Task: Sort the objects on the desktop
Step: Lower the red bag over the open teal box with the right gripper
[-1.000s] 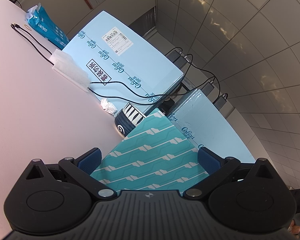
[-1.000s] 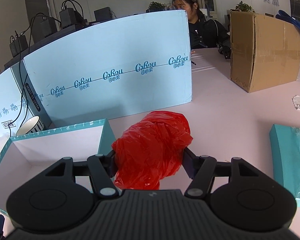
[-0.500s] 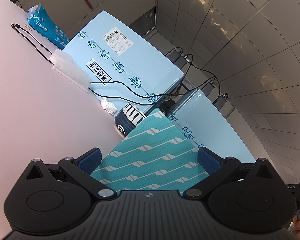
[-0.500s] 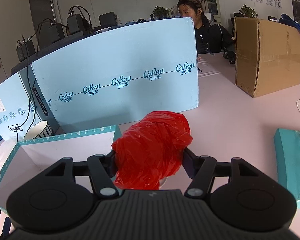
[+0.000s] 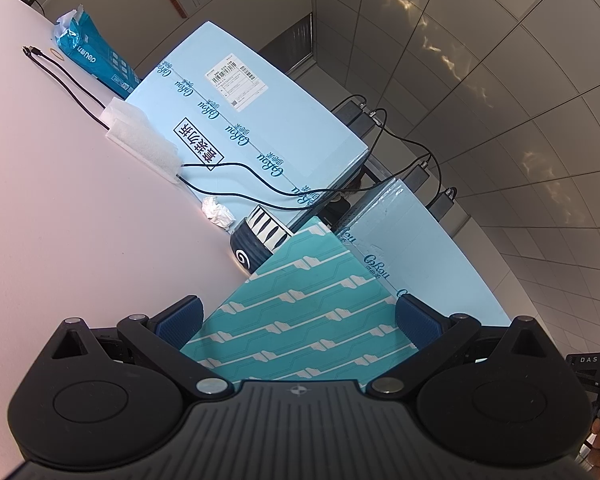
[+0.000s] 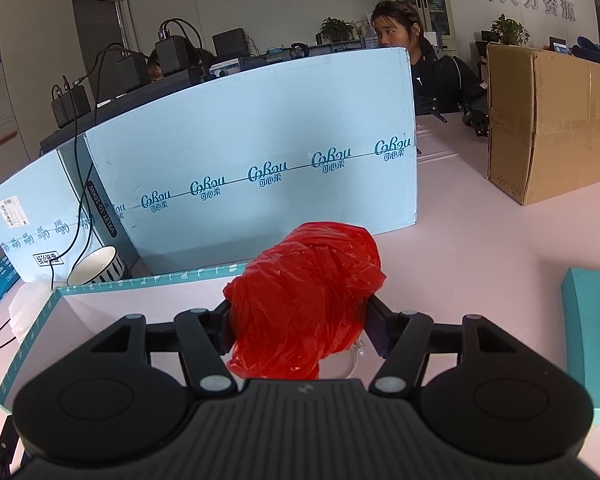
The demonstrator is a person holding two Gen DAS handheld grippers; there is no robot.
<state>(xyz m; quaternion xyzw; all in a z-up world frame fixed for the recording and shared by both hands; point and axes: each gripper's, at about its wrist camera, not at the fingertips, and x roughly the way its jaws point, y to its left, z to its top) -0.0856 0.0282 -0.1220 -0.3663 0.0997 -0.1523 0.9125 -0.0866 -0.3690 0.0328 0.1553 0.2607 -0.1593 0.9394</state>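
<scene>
Item 1, our right gripper (image 6: 298, 326): jaws about half apart, pads pressed into both sides of a crumpled red plastic bag (image 6: 306, 300), which bulges up and fwd out of the grip. Landmark for all that follows: the teal box (image 6: 140, 286), open, white inside, lying on the pink table (image 6: 480, 248). The bag hangs over the box's right-hand near corner, partly above its interior, partly past its right edge; we can't tell whether it touches the rim. Item 2, our left gripper (image 5: 298, 320): jaws wide, blue pads (image 5: 180, 318) flush against two opposite sides of the box's patterned teal wall (image 5: 300, 320), so it grips the box. Item 3, striped bowl (image 6: 98, 270): just behind the box's far left corner, upright. Item 4, pale blue cartons (image 6: 252, 184) w/ teal lettering: standing directly behind the box, black cable draped over the left one. Item 5, crumpled white tissue (image 5: 219, 216): beside the bowl, on the side away from the box. Item 6, white foam pad (image 5: 144, 142): further left of the box, against the carton. Item 7, brown cardboard carton (image 6: 548, 120): well right of and behind the box. Item 8, teal lid-like piece (image 6: 592, 344): right of the box, apart from it. Item 9, a seated person (image 6: 432, 76) in dark clothing: behind the pale blue cartons.
</scene>
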